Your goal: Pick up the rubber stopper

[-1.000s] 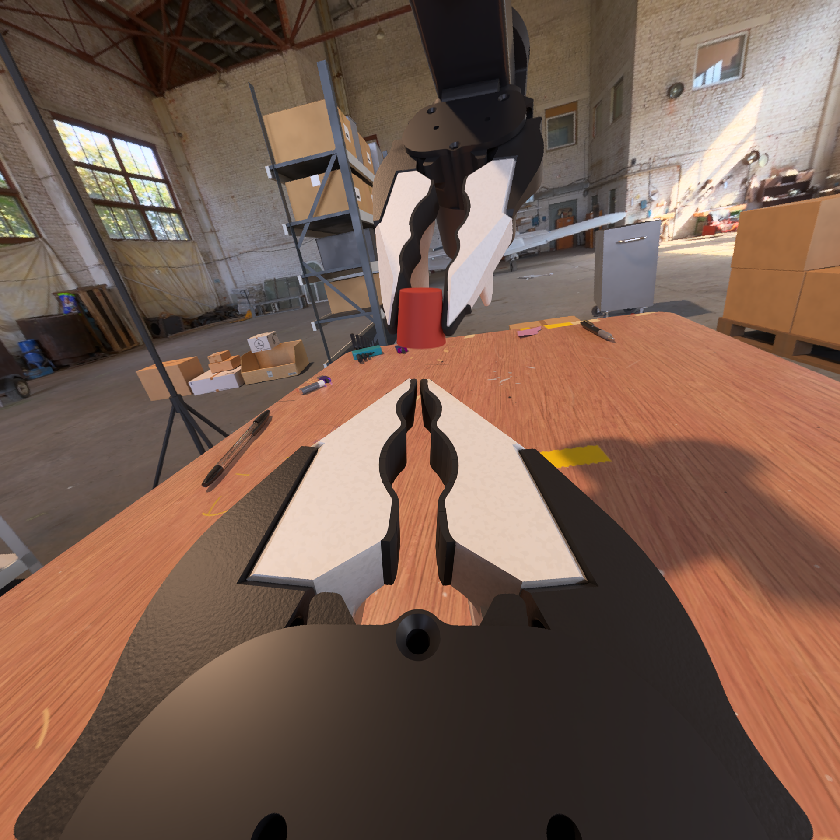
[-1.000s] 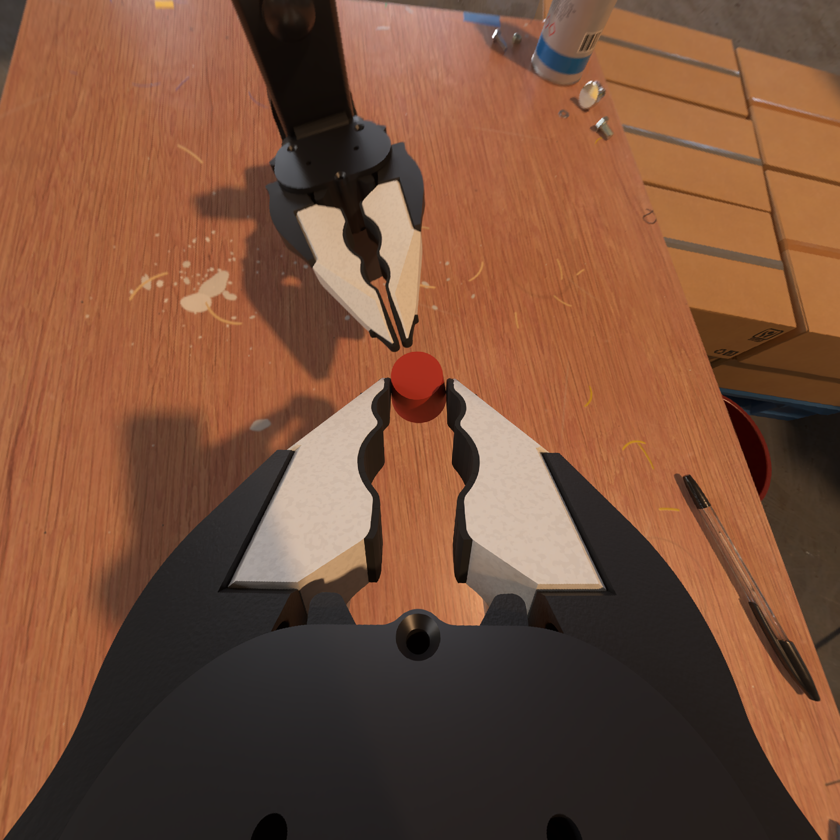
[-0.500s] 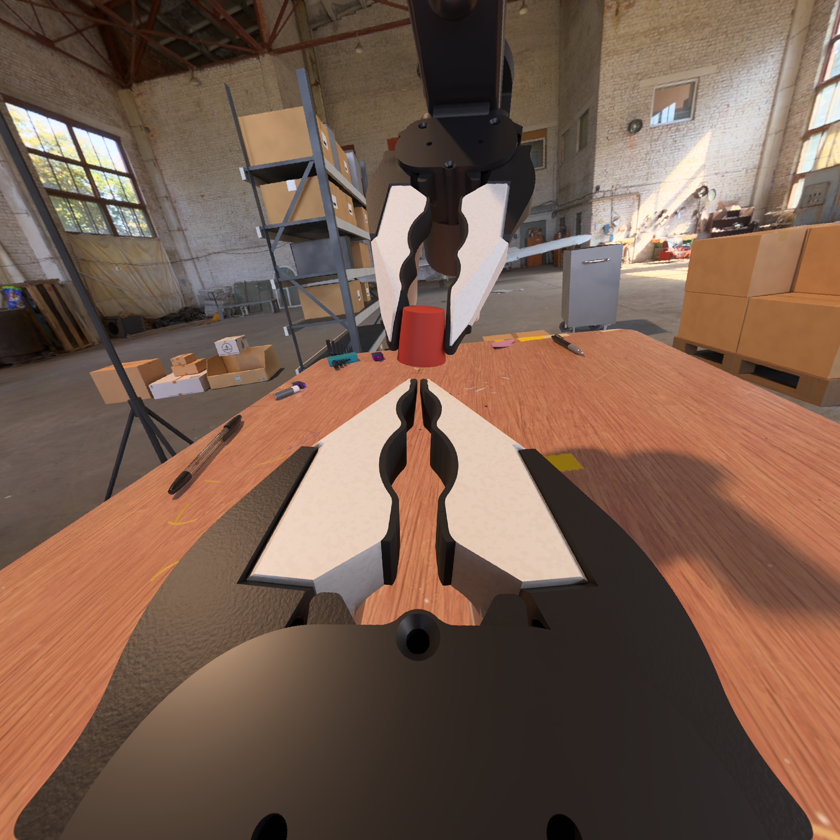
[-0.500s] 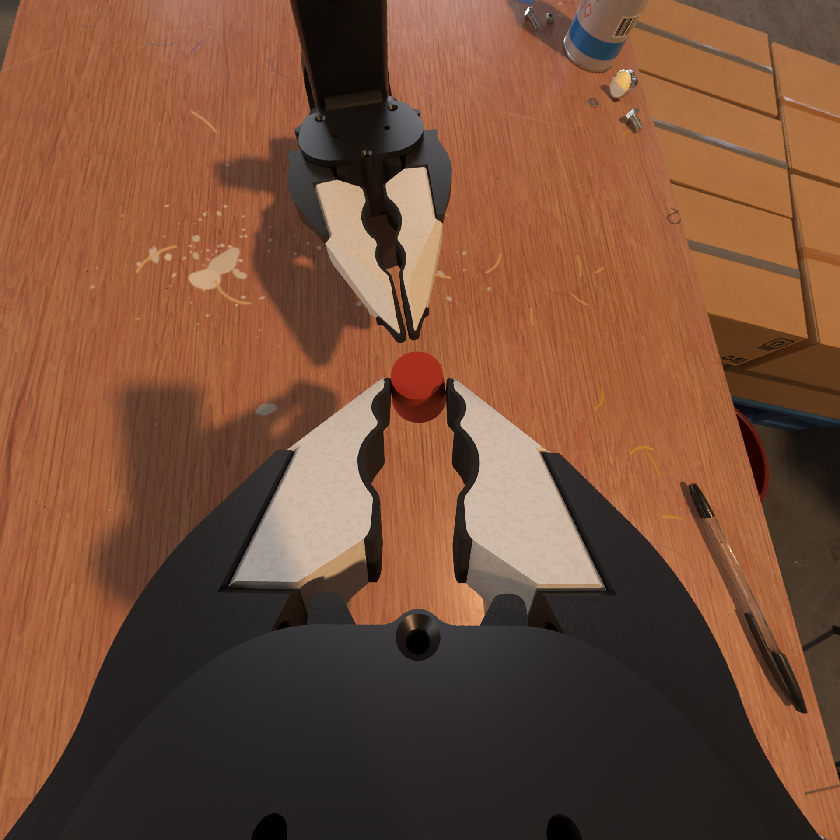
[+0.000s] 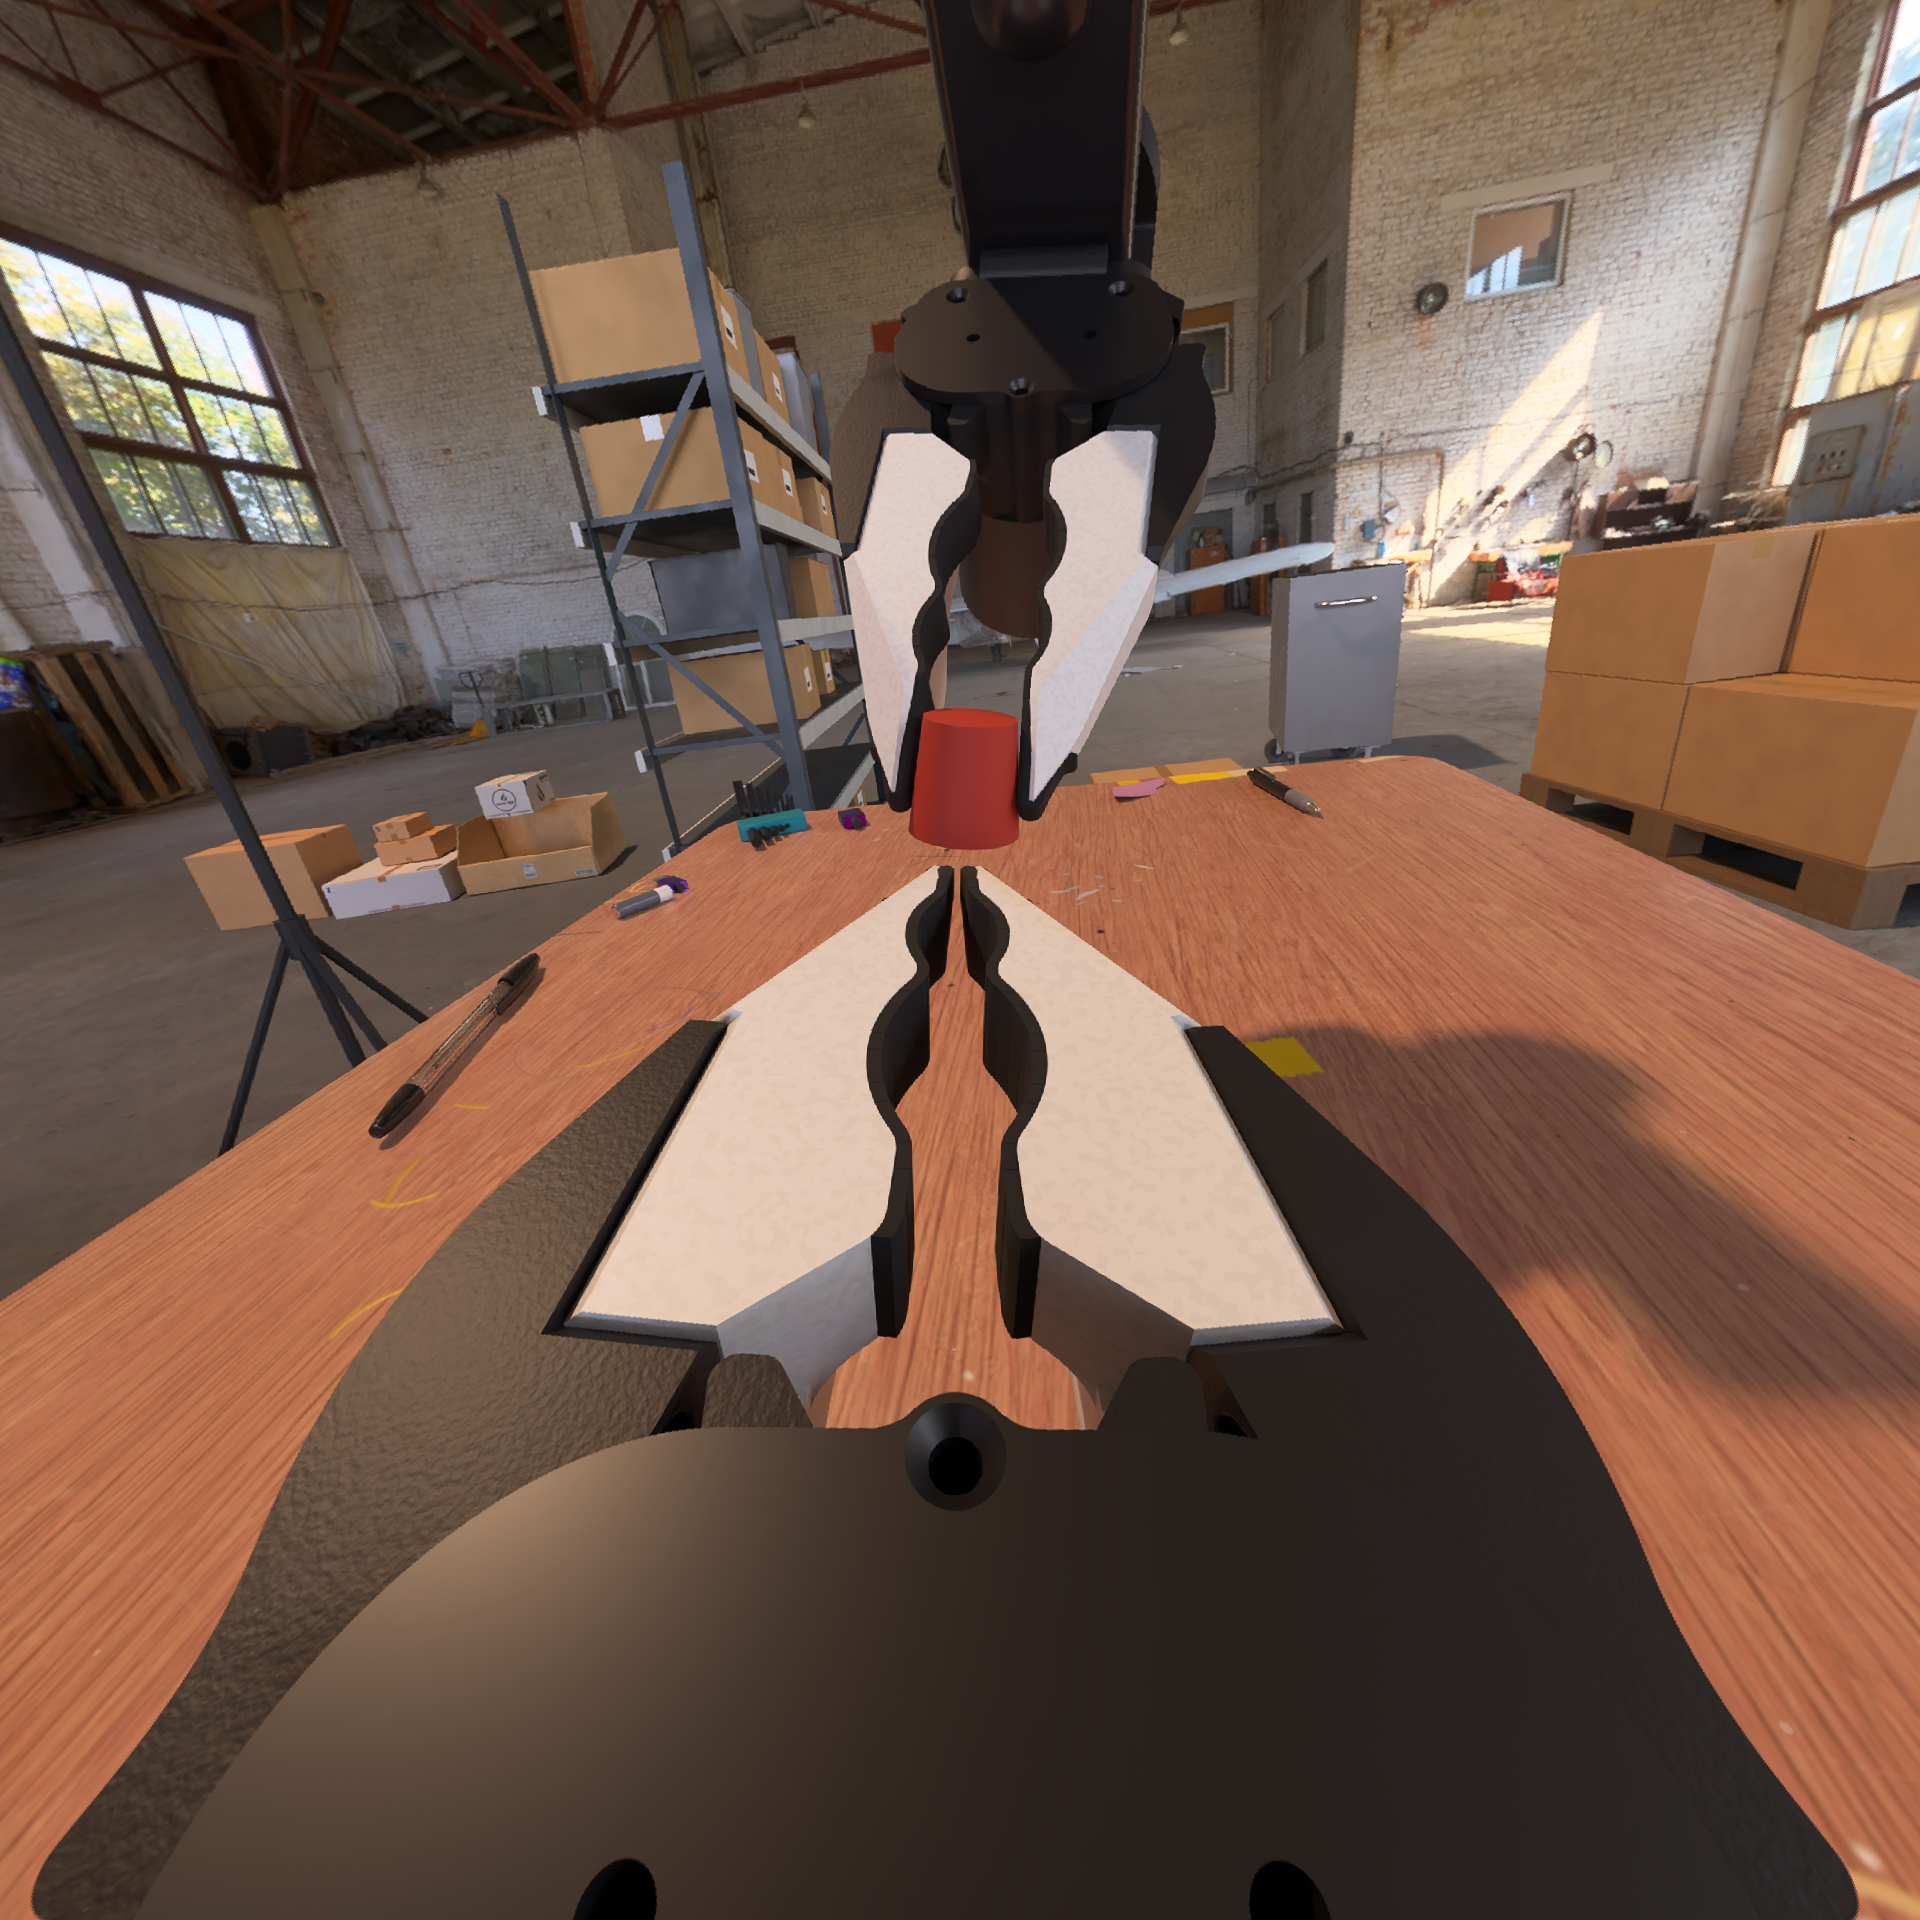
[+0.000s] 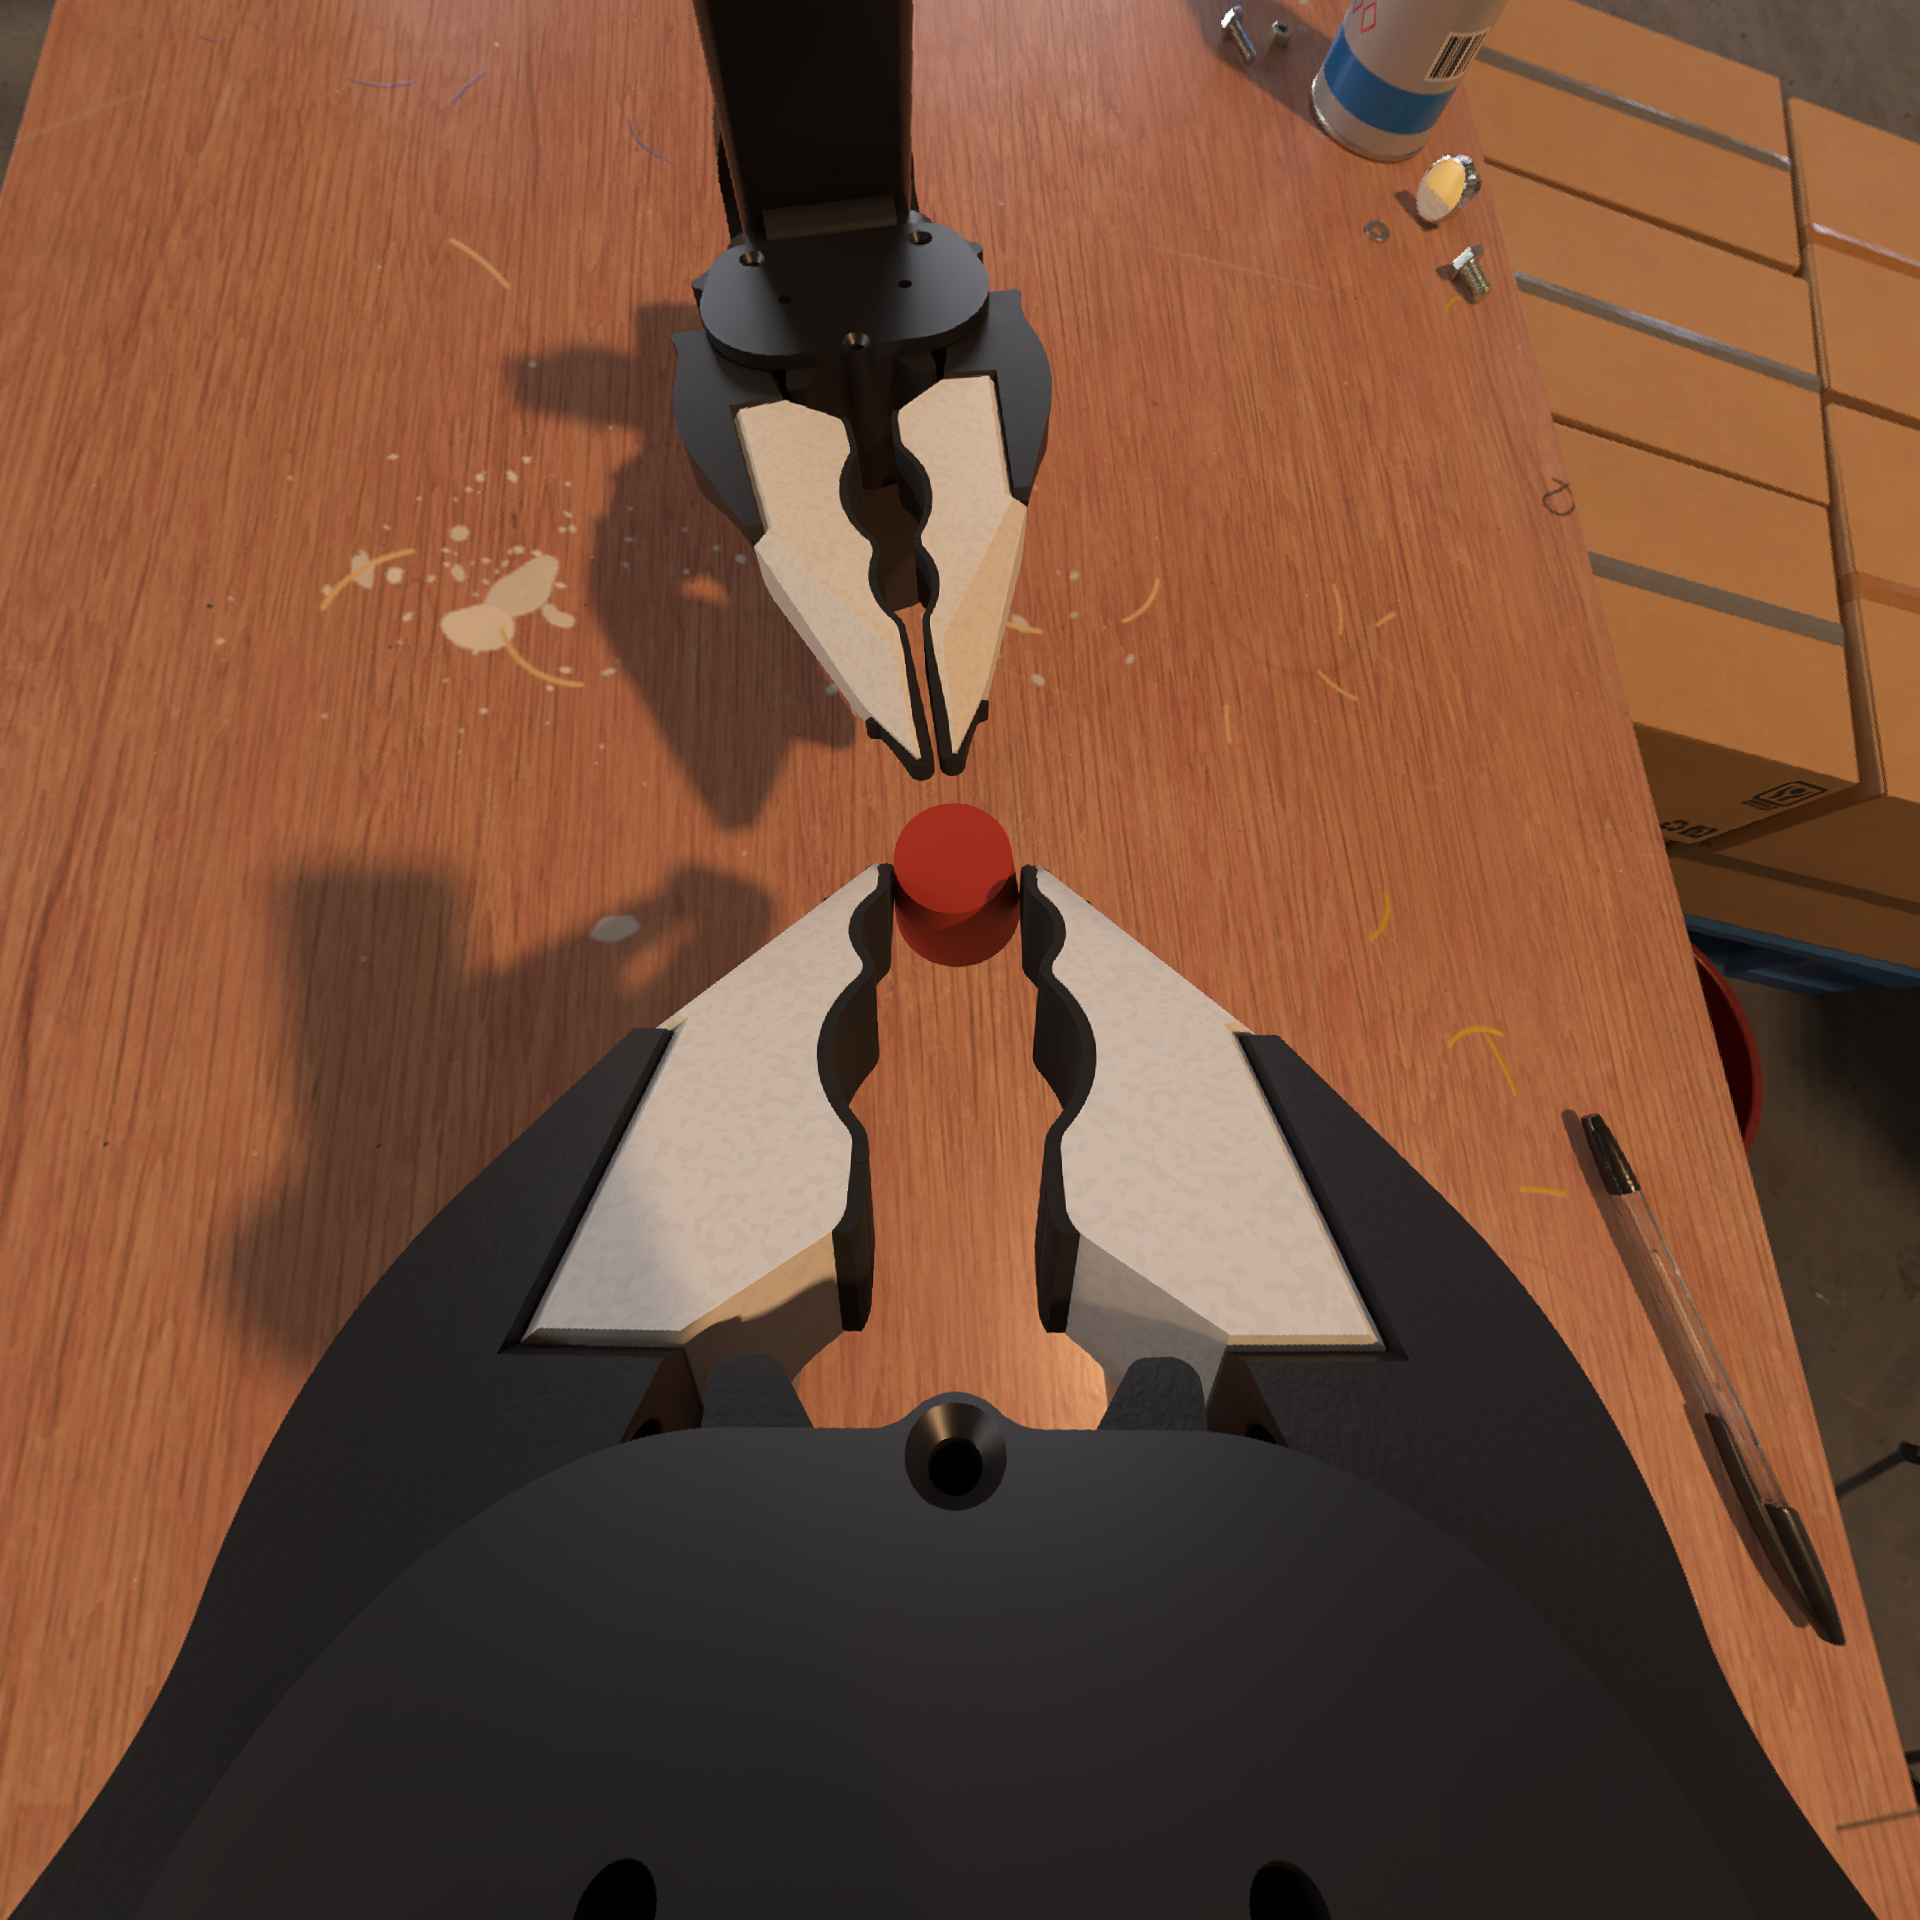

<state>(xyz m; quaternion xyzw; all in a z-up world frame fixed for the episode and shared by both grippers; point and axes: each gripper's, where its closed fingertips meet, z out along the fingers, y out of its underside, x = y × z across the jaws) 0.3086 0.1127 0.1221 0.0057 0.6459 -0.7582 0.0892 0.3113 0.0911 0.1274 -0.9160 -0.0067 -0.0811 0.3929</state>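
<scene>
**Between the tips: a grip not yet proven**

Between the right gripper's fingertips sits the red rubber stopper, upright on the wooden table, and the danger is right there at the contact. The fingers have it only at their very ends, the dark pads pressed against its flanks and the wavy throat behind it empty. The stopper tapers, narrow end up, so a squeeze on those sloped sides could squirt it downward or let it pivot as it lifts. From the low left wrist view its base looks to be on the wood or barely off it; I can't call which. So the jaws stand part-way open, closed as far as the stopper allows.

Further out, at twelve o'clock from the stopper, the left gripper points straight back at it, jaws all but closed with a sliver of gap, holding nothing. Its tips are just beside the stopper without touching. A drift forward could nudge the piece out of that shallow pinch.

At four o'clock near the table edge lies a pen, well apart. Far at one o'clock stand a bottle and loose bolts, out of play.
</scene>
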